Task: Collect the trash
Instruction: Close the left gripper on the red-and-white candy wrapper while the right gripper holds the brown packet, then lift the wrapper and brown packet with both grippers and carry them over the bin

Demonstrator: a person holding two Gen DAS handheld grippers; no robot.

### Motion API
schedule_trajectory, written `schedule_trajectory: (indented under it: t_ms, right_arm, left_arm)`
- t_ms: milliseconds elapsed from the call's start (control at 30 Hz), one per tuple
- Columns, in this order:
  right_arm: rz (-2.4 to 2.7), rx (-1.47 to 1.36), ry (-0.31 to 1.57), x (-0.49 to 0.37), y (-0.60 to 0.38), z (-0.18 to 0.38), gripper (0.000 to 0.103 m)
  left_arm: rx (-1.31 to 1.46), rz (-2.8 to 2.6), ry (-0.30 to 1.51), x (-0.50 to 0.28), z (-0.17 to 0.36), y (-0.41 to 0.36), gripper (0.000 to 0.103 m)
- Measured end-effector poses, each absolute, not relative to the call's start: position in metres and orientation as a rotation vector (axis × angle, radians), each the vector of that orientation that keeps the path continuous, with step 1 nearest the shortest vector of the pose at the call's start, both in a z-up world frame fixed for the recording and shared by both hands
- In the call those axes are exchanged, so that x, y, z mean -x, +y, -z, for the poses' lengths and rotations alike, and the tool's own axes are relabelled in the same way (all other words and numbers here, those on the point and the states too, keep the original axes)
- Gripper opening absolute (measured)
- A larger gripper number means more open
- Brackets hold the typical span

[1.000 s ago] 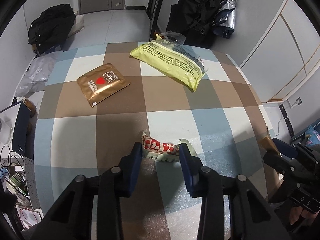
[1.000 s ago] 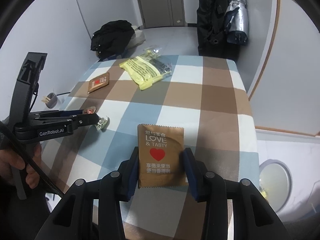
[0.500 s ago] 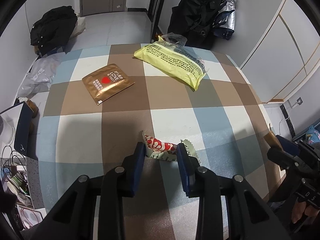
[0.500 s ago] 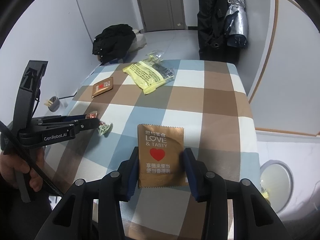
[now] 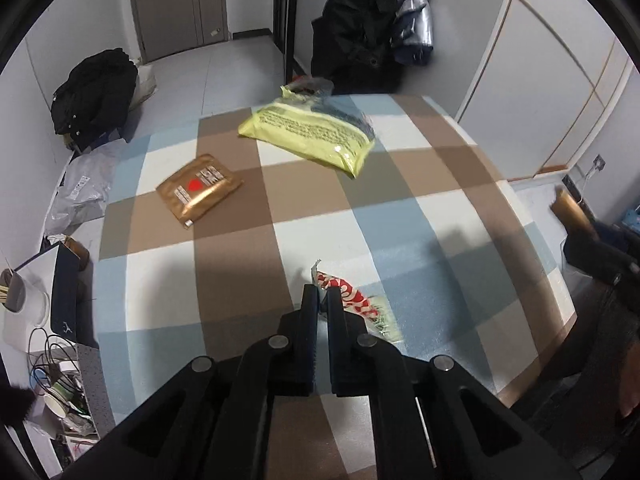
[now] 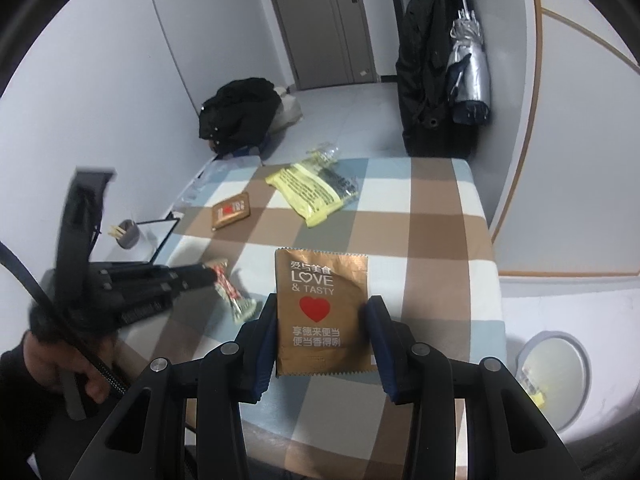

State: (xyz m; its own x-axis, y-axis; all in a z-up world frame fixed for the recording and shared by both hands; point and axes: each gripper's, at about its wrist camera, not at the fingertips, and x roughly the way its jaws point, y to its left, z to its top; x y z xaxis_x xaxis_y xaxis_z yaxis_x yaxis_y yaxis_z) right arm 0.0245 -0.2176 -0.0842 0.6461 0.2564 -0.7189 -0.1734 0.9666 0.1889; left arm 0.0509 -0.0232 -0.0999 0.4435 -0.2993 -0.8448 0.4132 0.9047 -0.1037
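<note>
So our left claw [image 5: 323, 295] has just been closing and is now pinched tight on the red-and-white wrapper [image 5: 352, 300], which hangs from the tips just over the checked surface [image 5: 240, 264]. Our right claw [image 6: 322, 320] is clamped on both sides of a brown packet [image 6: 322, 312] with a red heart, held up over the surface edge. A second brown packet [image 5: 199, 189] and a yellow bag [image 5: 308, 134] lie further back.
</note>
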Motion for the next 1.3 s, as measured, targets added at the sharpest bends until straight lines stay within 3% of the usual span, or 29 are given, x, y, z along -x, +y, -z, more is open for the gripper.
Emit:
schedule_trajectory:
  t_ms: [667, 1300]
  right_arm:
    - [-0.214, -0.170, 0.764, -0.019, -0.260, 0.061, 0.041]
    - [-0.061, -0.263, 0.581, -0.001, -0.386, -0.024, 0.041]
  left_arm:
    - [-0.124, 0.426, 0.926, -0.045, 0.049, -0.032, 0.001]
    - [-0.127, 0.638, 0.740, -0.050, -0.048, -0.150, 0.001]
